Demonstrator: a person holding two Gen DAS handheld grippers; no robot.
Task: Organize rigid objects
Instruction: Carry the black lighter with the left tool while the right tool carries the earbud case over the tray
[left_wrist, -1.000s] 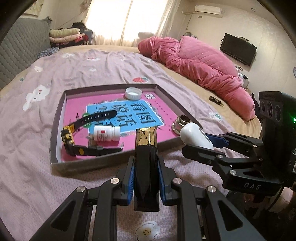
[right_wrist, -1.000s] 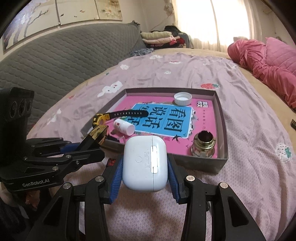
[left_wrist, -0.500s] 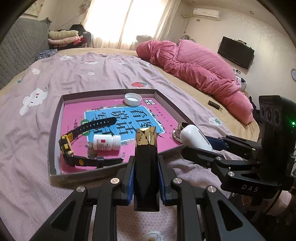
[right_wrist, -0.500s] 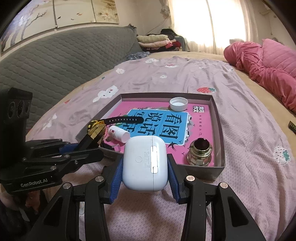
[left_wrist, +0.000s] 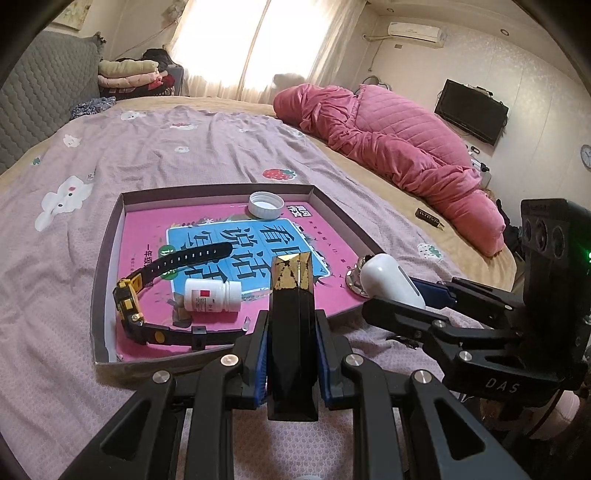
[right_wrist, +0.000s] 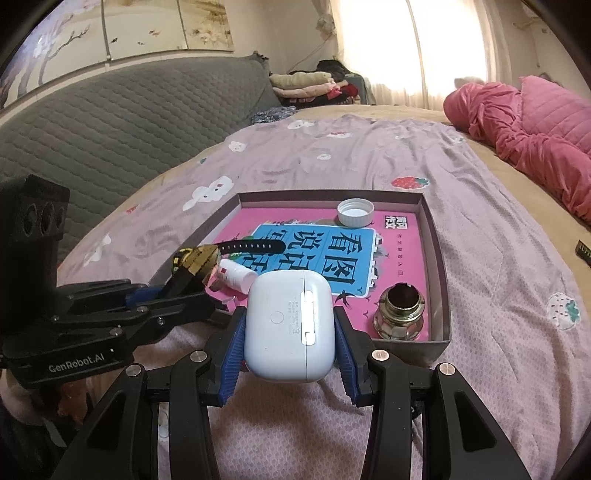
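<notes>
My left gripper (left_wrist: 291, 354) is shut on a black bottle with a gold cap (left_wrist: 291, 321), held above the near edge of the shallow box (left_wrist: 107, 243); it also shows in the right wrist view (right_wrist: 201, 258). My right gripper (right_wrist: 290, 332) is shut on a white earbud case (right_wrist: 290, 325), seen from the left as well (left_wrist: 388, 280). The box (right_wrist: 439, 258) holds a black and yellow watch (left_wrist: 129, 299), a white pill bottle (left_wrist: 210, 295), a white cap (left_wrist: 266, 205) and a metal fitting (right_wrist: 400, 314).
The box lies on a purple bedspread (left_wrist: 184, 147). A pink quilt (left_wrist: 388, 147) is heaped at the right. A small dark object (left_wrist: 428, 218) lies on the bed beyond the box. A grey padded headboard (right_wrist: 110, 122) runs along the left.
Both grippers have drawn back and risen slightly, so the box looks smaller and farther. Their holds on the bottle and the case are unchanged.
</notes>
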